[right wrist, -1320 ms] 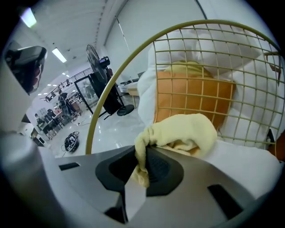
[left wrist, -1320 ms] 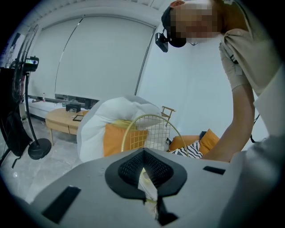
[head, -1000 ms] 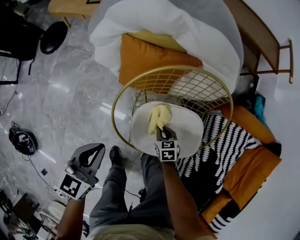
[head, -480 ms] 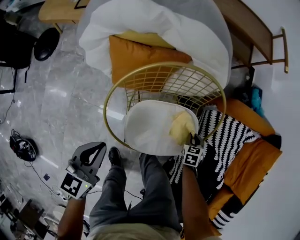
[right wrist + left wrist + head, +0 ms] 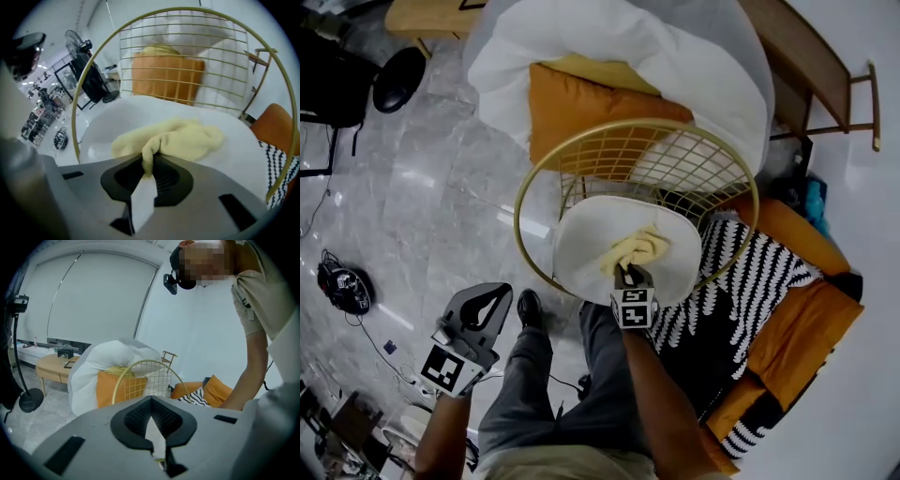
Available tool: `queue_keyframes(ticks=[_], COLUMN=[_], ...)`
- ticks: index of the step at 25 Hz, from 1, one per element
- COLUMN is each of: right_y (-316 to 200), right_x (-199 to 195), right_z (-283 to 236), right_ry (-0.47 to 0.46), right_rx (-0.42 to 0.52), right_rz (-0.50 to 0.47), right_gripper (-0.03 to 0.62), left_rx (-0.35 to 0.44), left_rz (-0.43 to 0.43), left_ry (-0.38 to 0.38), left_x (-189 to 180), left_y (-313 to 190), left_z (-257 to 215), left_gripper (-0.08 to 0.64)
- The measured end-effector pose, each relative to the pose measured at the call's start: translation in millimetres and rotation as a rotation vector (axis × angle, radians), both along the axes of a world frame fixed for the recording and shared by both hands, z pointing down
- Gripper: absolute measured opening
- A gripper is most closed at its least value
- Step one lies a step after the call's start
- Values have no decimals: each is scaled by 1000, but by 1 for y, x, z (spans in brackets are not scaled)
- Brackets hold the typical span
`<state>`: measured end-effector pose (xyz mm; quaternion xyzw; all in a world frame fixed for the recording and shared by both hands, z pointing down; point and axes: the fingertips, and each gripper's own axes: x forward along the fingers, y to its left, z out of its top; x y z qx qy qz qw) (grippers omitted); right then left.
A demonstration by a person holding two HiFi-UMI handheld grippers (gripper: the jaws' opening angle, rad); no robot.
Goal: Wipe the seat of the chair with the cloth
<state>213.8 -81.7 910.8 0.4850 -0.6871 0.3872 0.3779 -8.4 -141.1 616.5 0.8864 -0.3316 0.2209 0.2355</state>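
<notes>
right gripper (image 5: 149, 165) clamps cloth (image 5: 183, 138) on seat (image 5: 236, 154), clearest in own view; head view shows left gripper (image 5: 489, 302) closed.

Seat (image 5: 581, 244) lies bare from 9 to 11 o'clock of the cloth (image 5: 639, 249). Gold wire backrest (image 5: 675, 169) closes 12 o'clock and curves round both sides.

Lounge-type room, furnished like a home sitting area. Polished grey marble-look tile floor (image 5: 441, 187); round gold wire-backed chair (image 5: 581, 248); plump orange fabric cushions (image 5: 581, 108); black-and-white patterned cushion (image 5: 741, 281); low light-wood table (image 5: 422, 17); black pedestal fan (image 5: 91, 82); wide white roller blind (image 5: 93, 301).
</notes>
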Motion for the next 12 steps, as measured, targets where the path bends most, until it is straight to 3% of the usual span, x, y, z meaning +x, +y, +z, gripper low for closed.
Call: queue_keyframes(ticks=[6,8,12], right_y=[-4,-4,5], right_x=[-136,-147,-130], right_z=[-24,-24,-23], right_ry=[-201,-202,-167], right_rx=[42,52,39], right_rz=[-144,-139,-142], right_gripper=[58,58,58], left_rx=[7,10,12], left_rz=[-24,-31,-38], left_ry=[-2,-5,-11], left_x=[-17,-24,-33], left_y=[9,13,20], left_z=[-3,-4,-4], left_gripper=[14,14,14])
